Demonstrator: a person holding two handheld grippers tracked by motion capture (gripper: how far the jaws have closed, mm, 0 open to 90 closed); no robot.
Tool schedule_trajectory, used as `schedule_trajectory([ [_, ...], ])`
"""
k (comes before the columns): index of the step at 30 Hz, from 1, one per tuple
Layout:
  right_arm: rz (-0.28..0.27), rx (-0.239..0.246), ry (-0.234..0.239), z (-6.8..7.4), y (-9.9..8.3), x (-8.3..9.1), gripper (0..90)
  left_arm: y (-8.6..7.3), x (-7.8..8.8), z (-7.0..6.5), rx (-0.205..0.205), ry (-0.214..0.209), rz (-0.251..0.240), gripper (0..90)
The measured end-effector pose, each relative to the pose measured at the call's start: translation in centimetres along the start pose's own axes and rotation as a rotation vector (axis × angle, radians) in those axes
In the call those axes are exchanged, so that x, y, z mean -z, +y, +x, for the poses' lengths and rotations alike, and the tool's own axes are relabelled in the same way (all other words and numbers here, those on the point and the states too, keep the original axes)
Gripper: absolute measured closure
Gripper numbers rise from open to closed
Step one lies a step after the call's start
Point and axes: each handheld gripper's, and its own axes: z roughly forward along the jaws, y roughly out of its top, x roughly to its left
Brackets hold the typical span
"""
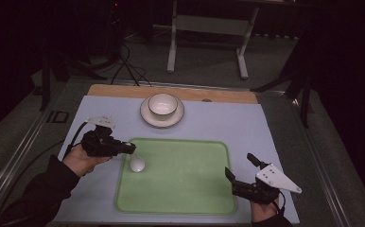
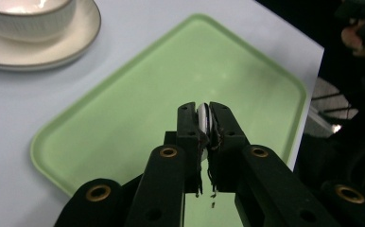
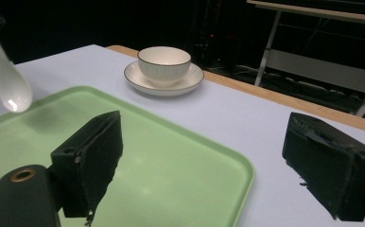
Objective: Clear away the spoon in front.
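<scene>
1. At the left of the high view, the left gripper (image 1: pixel 126 148) has its fingers clamped on the handle of a white spoon (image 1: pixel 137 164); the spoon's bowl hangs over the left part of the green tray (image 1: pixel 180 198), close above it or just touching (I cannot tell which).
2. The grip looks thin: in the left gripper view the fingers (image 2: pixel 188 125) pinch only a narrow white edge of the spoon (image 2: pixel 203 118). A glazed handle held this way could pivot or slip out if the hand tilts or bumps the tray.
3. Behind the tray, a bowl (image 1: pixel 162 104) sits on a saucer (image 1: pixel 145 113) on the desk (image 1: pixel 247 123). A careless swing towards it could knock the crockery.
4. At the right, the right gripper (image 1: pixel 239 171) hovers by the tray's right edge with its fingers spread wide and nothing between them.
5. The right gripper view gives the spoon (image 3: pixel 8 80) side-on, its bowl pointing down above the tray (image 3: pixel 171 156), which the left gripper view hides behind its own fingers. The high view alone sets both grippers against the whole desk.
</scene>
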Motion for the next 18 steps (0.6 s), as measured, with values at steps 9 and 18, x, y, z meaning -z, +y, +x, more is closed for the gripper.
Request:
schedule_trajectory([
  [9,0.002,-0.005,0.003,-0.1,0.0,-0.1,12.7,-0.4,-0.8,-0.8,-0.019,-0.066,0.113,84.4],
  [18,0.005,-0.005,0.005,0.0,0.0,-0.1,12.7,-1.5,-3.2,-0.7,-0.006,-0.158,0.227,84.3],
])
